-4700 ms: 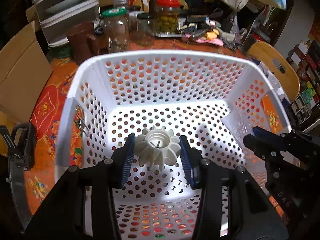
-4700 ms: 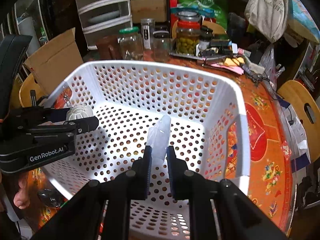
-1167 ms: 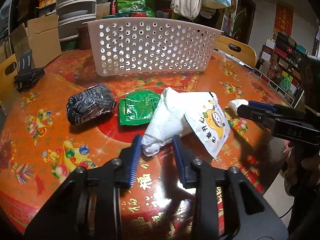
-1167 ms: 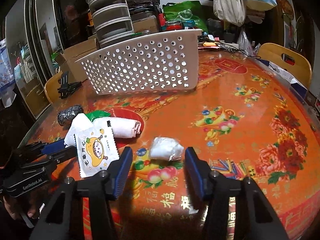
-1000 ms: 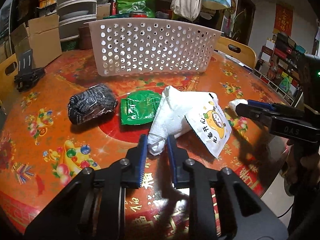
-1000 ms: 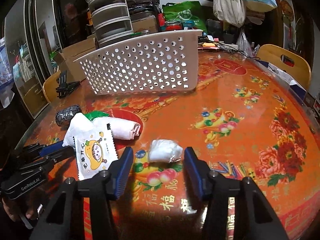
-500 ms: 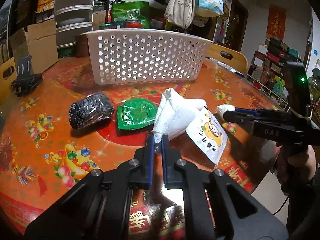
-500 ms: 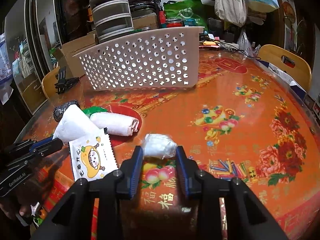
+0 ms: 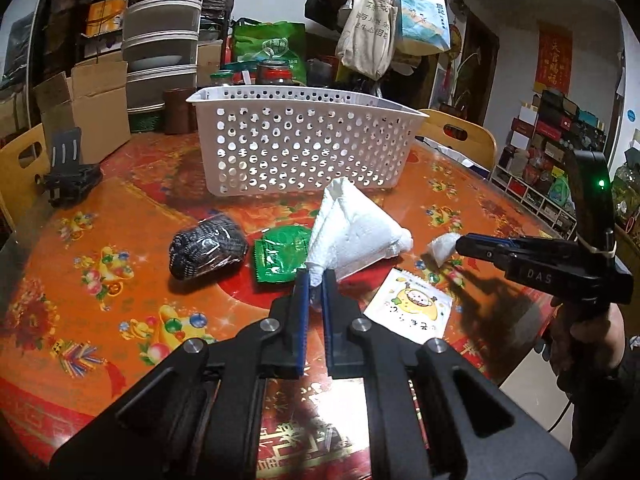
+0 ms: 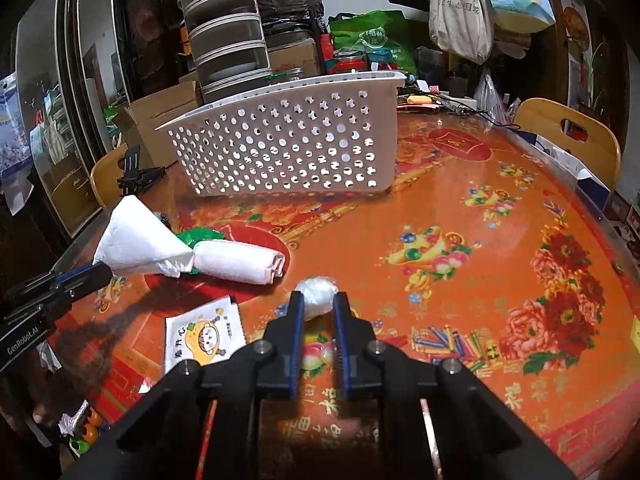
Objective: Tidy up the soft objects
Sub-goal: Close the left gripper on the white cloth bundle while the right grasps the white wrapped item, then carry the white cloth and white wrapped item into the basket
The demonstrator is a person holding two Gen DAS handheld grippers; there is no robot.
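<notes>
A round table [image 10: 500,240] with a red floral cover is carrying a white holed basket [image 10: 288,148] at its far side, waiting for soft things. The left gripper [image 9: 314,284] is pinching a white cloth [image 9: 352,236] by one corner, tenting it upward. The right gripper [image 10: 318,312] is closing its jaws around a small white wad [image 10: 318,292], probably bound for the basket too.

basket [image 9: 304,148] inside: hidden by its near wall
green packet [image 9: 280,256] right edge: behind the towel [image 9: 352,240]
jars [image 9: 276,74]: lower parts behind basket
</notes>
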